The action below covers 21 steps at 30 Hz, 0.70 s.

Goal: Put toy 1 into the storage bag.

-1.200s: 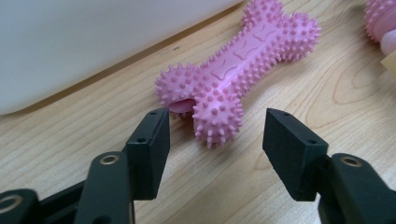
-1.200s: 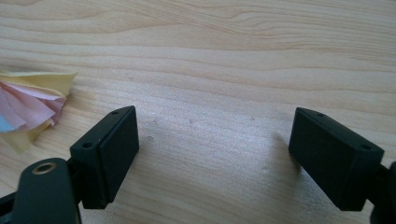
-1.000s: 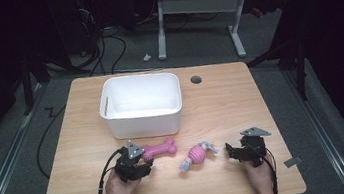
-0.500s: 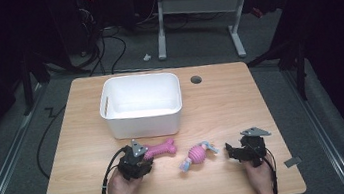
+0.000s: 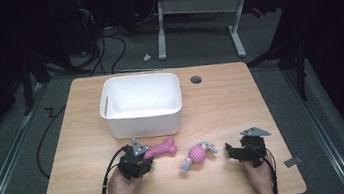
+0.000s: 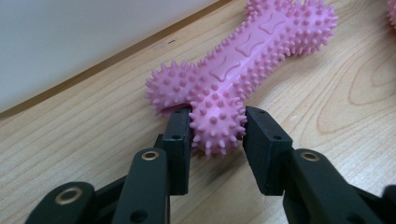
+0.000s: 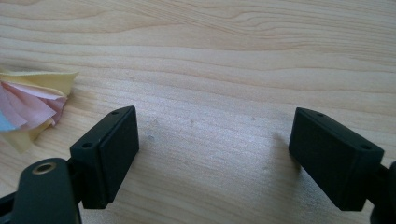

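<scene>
Left gripper [image 6: 217,135]: my jaws have just been closing and now clench the near knob of the pink spiked bone toy [image 6: 243,65], one pad on each side of that knob. The toy lies flat on the wooden table [image 5: 221,105]. Seen from the jaws, its long axis runs away toward 1 o'clock, the far knob free and unsupported by any pad. In the high view the bone [image 5: 159,149] points from my left gripper [image 5: 136,163] toward 3 o'clock, and the white plastic bin [image 5: 141,103] sits at 12 o'clock from it, close by.

Right gripper [image 7: 212,154]: jaws released and wide apart, bare wood between them. A frayed pastel tassel [image 7: 28,105] shows at their 9 o'clock; probably the end of the pink ball rope toy [image 5: 197,154], though the view is too partial to be sure. That toy lies between both grippers, nearer the right gripper [image 5: 240,151].

Judgement: the grip is at one end, so the bone may droop when lifted toward the bin.
</scene>
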Available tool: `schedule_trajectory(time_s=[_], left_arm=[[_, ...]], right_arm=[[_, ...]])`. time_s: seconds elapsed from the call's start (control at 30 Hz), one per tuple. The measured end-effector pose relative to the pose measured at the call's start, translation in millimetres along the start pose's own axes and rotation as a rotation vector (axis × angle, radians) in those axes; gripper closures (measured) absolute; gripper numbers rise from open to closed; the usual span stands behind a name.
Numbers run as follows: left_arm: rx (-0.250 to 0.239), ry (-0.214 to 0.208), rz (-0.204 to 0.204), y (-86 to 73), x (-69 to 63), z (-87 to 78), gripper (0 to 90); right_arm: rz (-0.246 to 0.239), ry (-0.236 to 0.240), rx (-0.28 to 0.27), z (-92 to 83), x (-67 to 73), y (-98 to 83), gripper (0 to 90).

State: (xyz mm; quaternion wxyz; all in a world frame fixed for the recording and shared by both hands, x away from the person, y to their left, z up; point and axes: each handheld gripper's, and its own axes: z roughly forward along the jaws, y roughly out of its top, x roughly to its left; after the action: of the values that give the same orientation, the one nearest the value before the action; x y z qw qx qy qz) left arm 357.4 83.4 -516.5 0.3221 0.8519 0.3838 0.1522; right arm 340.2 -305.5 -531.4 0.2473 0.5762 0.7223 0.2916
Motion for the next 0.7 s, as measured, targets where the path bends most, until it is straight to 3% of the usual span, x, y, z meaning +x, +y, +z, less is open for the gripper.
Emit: schedule_trajectory(time_s=[0.7], left_arm=[[-0.034,-0.010,0.032,-0.4,-2.1,-12.1,65.3]], right_arm=[[0.000,0.000,0.000,0.0,0.0,0.0,16.2]])
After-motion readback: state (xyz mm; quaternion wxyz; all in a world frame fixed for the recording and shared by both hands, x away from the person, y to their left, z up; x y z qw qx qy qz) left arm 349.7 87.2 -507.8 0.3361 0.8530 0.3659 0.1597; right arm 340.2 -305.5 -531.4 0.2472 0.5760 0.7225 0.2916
